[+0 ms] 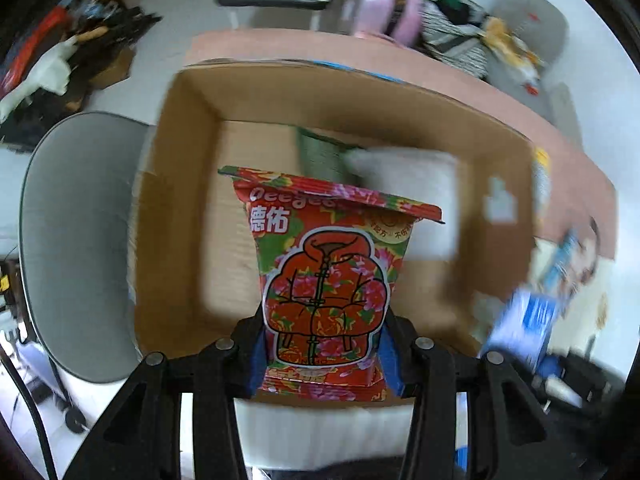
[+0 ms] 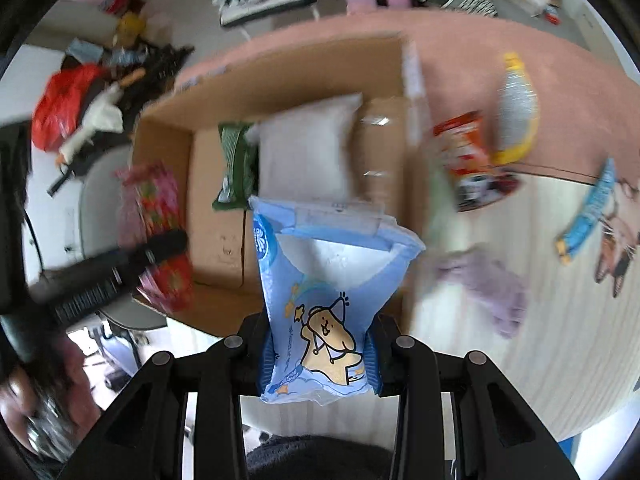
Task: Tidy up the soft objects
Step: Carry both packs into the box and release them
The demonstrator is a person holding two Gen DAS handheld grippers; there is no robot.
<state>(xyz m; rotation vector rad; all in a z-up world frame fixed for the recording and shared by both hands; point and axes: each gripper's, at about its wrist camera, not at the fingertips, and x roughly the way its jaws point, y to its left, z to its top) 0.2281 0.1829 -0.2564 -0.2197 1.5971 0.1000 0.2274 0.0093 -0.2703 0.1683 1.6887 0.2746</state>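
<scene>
Clamped between the left gripper fingers, a red floral tissue pack — printed with a padded jacket — hangs over the open cardboard box. Right gripper pinches a pale blue tissue pack with a cartoon — near the box, where a white pack and green pack lie.

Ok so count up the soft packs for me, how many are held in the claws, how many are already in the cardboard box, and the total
Held in a claw: 2, the red floral pack in the left claw and the blue cartoon pack in the right claw
Inside the cardboard box: 2, the green pack and the white pack
Total: 4
</scene>
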